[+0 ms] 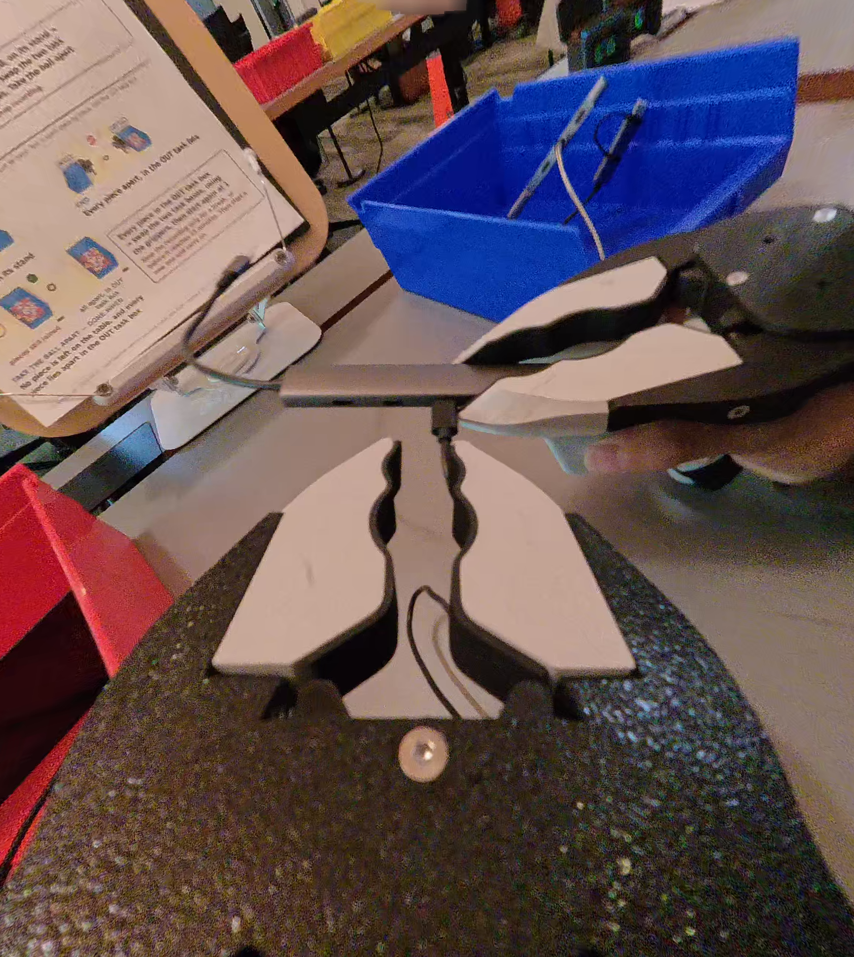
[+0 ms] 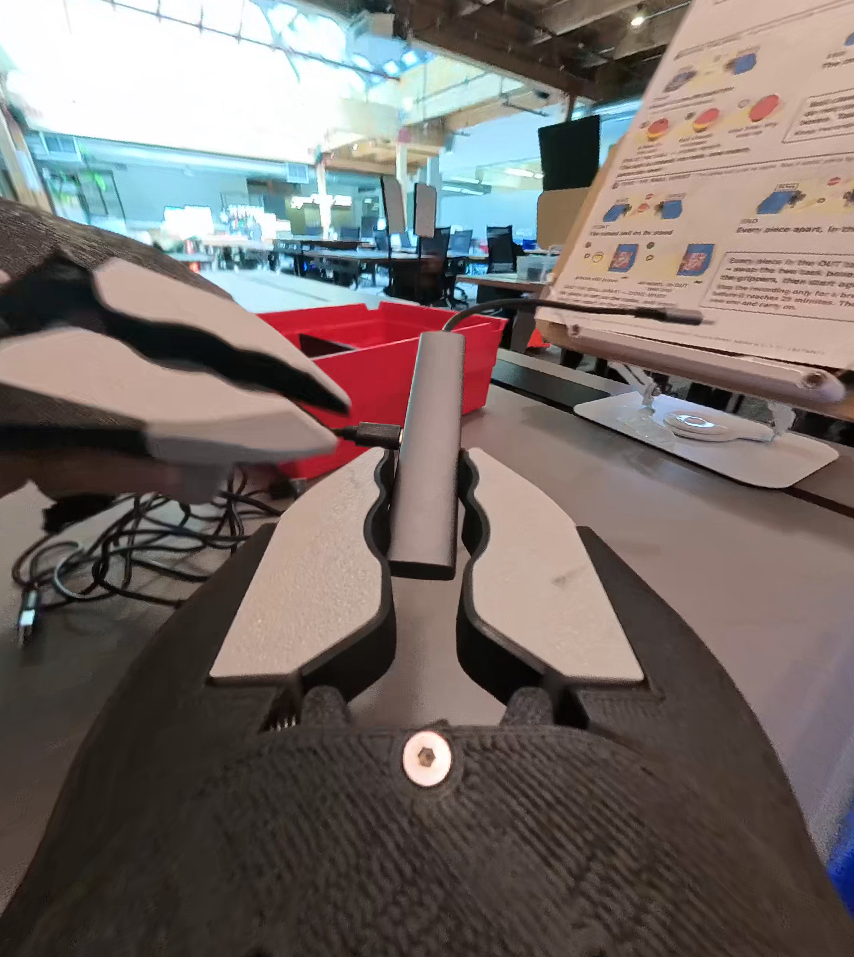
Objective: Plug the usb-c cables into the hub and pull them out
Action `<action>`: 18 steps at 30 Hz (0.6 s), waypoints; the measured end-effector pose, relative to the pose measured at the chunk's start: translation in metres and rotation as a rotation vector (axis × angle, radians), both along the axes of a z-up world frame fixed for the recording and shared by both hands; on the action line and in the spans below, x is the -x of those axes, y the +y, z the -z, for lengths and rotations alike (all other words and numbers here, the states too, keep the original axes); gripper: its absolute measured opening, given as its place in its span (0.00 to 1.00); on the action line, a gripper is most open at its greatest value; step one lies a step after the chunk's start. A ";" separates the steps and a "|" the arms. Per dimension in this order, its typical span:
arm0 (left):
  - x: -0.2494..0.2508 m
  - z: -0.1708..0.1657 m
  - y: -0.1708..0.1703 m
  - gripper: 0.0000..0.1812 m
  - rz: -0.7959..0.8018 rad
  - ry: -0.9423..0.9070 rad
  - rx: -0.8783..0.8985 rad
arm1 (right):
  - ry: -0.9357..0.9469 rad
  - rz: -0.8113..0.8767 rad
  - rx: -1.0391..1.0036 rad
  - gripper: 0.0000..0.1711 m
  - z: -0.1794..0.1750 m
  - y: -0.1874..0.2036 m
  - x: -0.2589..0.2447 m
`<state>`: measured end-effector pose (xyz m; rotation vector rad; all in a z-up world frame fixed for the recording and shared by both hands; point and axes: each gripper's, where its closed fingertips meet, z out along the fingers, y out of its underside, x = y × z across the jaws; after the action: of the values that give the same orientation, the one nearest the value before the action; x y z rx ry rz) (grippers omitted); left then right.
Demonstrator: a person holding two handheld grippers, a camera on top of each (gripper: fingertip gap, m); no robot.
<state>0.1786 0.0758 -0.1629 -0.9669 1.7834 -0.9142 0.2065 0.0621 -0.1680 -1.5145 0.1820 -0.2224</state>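
Right gripper (image 2: 427, 455) of mine is clamped around the near end of the hub (image 2: 427, 450), a slim grey metal bar held up off the table (image 2: 673, 544) and sticking straight out between the two fingers. Left gripper (image 1: 422, 450) sits just beside the hub's long side, fingers a bit apart, with the black cable (image 1: 446, 458) running up between them against the right-hand finger; honestly I can't tell whether it's actually pinching that cable or just loose around it. That cable's plug (image 2: 378, 434) is seated in a port on the side of the hub, close to the held end. The hub's own short lead (image 2: 492, 308) curls off its far end. Well behind the hub in the left wrist view is a blue bin (image 1: 466, 243) with a couple more cables (image 1: 559, 150) leaning up inside it. Past the hub in the right wrist view is a red bin (image 2: 393, 362), and to the hub's left a messy pile of black cords (image 2: 145, 544) lies on the table. An instruction sheet on a stand (image 2: 756, 207) is off to the hub's right.
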 end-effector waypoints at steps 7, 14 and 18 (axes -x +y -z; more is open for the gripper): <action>0.052 -0.048 0.041 0.19 0.006 -0.004 0.170 | 0.054 0.070 -0.094 0.14 -0.021 -0.025 -0.029; 0.095 0.044 0.052 0.25 0.063 0.280 0.093 | 0.059 0.059 -0.194 0.14 -0.072 -0.059 -0.041; 0.108 0.074 0.045 0.21 0.136 0.359 -0.015 | 0.059 0.074 -0.199 0.14 -0.081 -0.072 -0.047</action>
<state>0.0703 0.1210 -0.2367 -1.0606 2.1768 -0.8472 0.2538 -0.0094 -0.0869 -1.3182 0.2994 -0.2119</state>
